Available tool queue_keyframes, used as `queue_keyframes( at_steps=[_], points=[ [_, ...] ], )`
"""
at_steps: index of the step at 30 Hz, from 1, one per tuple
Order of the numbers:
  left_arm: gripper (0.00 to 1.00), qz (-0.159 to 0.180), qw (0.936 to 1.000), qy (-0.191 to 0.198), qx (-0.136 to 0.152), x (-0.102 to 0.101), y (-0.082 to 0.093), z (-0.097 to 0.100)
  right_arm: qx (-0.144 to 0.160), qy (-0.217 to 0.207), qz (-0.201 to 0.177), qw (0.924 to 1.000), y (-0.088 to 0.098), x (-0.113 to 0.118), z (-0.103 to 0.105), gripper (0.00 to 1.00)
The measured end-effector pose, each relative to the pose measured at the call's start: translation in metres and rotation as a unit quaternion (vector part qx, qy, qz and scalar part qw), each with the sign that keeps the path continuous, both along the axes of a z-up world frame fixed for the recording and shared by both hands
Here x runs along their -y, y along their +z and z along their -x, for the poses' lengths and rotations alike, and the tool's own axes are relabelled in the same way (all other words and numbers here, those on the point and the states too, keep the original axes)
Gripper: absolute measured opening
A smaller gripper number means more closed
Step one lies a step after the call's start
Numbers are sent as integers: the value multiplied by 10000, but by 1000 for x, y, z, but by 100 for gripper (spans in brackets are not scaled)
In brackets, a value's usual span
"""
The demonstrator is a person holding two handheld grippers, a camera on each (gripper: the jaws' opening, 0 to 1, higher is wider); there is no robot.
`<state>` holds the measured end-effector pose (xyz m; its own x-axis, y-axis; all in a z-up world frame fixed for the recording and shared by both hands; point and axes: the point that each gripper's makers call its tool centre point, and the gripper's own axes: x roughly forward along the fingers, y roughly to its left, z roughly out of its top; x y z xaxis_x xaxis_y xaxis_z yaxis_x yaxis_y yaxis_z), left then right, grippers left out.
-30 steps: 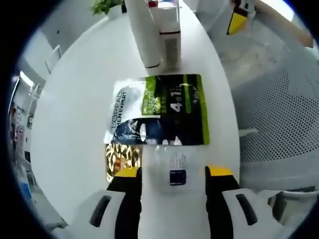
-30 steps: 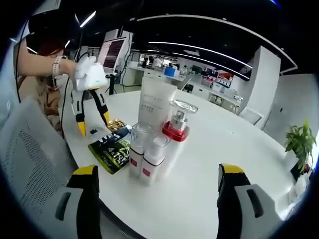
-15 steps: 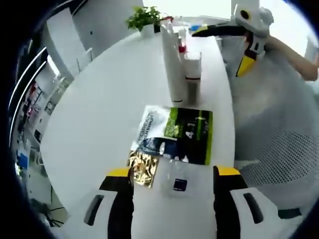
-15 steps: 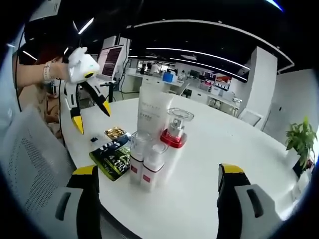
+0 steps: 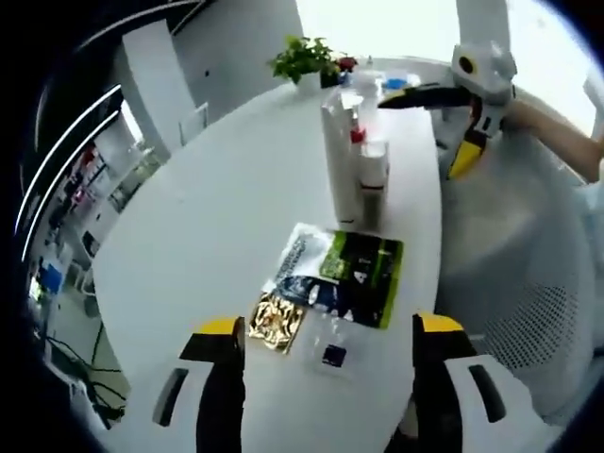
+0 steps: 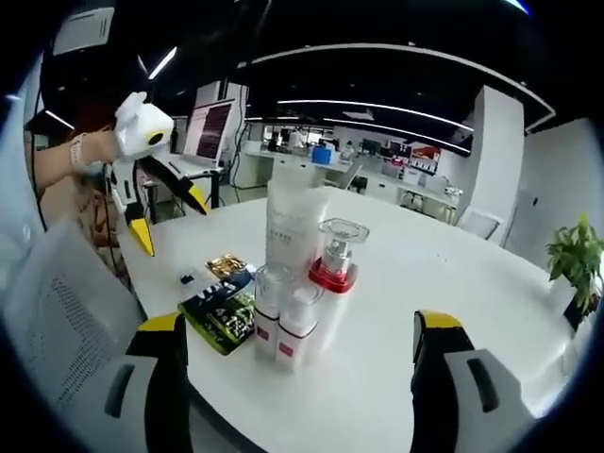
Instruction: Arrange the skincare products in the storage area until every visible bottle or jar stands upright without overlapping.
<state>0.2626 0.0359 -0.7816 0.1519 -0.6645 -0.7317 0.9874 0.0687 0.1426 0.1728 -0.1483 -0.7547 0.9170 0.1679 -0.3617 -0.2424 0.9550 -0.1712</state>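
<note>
Near the table's (image 5: 189,236) curved edge, beside a mesh chair (image 5: 514,283), the skincare things sit in one tight cluster. A tall white tube (image 6: 293,222) stands upright, its long axis vertical, with a red-collared pump bottle (image 6: 332,264) just beside it and two small white bottles (image 6: 283,321) upright in front, touching each other. A green and dark sachet (image 5: 344,278) lies flat with its long side running toward the bottles; a gold sachet (image 5: 276,319) lies flat at its corner, and a small clear packet (image 5: 332,344) lies nearest the edge.

The left gripper (image 5: 326,344) hangs above the packet, jaws spread wide and holding nothing. The right gripper (image 6: 293,349) faces the bottles level from the side, jaws likewise wide and empty.
</note>
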Motion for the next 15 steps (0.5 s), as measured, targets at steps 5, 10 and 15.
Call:
queue_keyframes(
  at_steps=[5, 10, 15],
  points=[
    [71, 292, 9993, 232, 29, -5, 11, 6, -27, 17, 178, 9998, 12, 1, -1, 100],
    [76, 445, 9979, 474, 50, -12, 19, 11, 134, -40, -18, 9999, 33, 0, -6, 100],
    [78, 739, 9949, 685, -30, -18, 29, 15, 49, -244, -34, 9997, 40, 1, -5, 100]
  ],
)
